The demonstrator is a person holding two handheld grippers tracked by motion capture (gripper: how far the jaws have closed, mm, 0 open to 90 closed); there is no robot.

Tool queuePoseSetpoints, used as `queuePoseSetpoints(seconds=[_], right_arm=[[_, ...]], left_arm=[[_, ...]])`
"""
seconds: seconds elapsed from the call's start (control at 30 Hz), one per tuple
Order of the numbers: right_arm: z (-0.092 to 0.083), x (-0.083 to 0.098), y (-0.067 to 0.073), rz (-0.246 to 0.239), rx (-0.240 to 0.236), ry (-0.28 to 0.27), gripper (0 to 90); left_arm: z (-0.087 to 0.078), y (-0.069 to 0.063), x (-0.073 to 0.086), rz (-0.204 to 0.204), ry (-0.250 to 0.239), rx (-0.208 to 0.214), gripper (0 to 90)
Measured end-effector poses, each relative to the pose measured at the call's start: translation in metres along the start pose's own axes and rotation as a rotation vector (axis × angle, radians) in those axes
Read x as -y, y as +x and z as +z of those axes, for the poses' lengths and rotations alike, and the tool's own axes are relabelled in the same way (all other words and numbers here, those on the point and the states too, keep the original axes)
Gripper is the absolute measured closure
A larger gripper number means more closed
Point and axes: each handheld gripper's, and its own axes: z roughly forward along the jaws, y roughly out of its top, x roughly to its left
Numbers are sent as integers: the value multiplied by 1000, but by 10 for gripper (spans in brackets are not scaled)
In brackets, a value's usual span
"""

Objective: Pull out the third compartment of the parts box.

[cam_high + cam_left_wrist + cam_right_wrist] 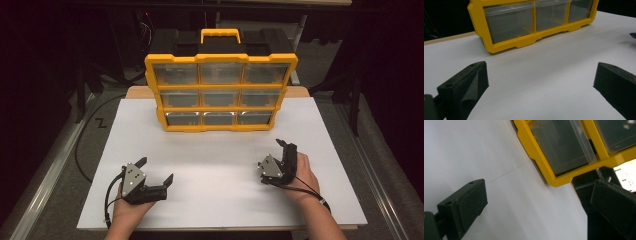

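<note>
Two hand-held grippers are resting low on the white surface (220,165) in the high view, both empty. The left hand-held gripper (157,170) is sitting at about 7 o'clock with its jaws spread wide. The right hand-held gripper (285,146) is lying at about 4 o'clock, turned on its side, pointing toward 12 o'clock. The yellow drawer organizer (221,92) is standing upright at 12 o'clock, well apart from both, with nine clear drawers in three rows and a yellow handle (220,34) on top.

In the left gripper view, the left hand-held gripper (541,82) is showing open jaws with only bare surface between them. The organizer's bottom row is standing ahead at about 12 o'clock, and its clear drawers (509,21) are looking empty.

In the right gripper view, the right hand-held gripper (539,205) is also standing open and is holding nothing. The organizer's lower corner (554,180) is lying toward 1 o'clock.

I am judging the organizer to be stiff, hard plastic, quite light while empty, and rather smooth and slippery. Its thin clear drawer fronts are probably the fragile part. The handle or the thick yellow frame seems the safest place to take hold.
</note>
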Motion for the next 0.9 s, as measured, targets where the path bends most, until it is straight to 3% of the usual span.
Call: queuePoseSetpoints(seconds=[0.2,0.23,0.3,0.43,0.47,0.9], right_arm=[[-4,-5,2,-56,20,8,19],[-5,-6,2,-86,33,9,19],[-6,-6,3,-79,38,14,20],[-7,-8,3,-143,55,9,19],[-8,-8,4,-135,53,15,19],[-8,-11,7,-248,77,21,16]], left_arm=[[-1,0,0,-1,-2,-3,5],[-1,0,0,-1,-3,-5,6],[-2,0,0,-4,-5,-6,6],[-1,0,0,-3,-7,-6,6],[-1,0,0,-3,-8,-6,6],[-2,0,0,-2,-14,-3,6]])
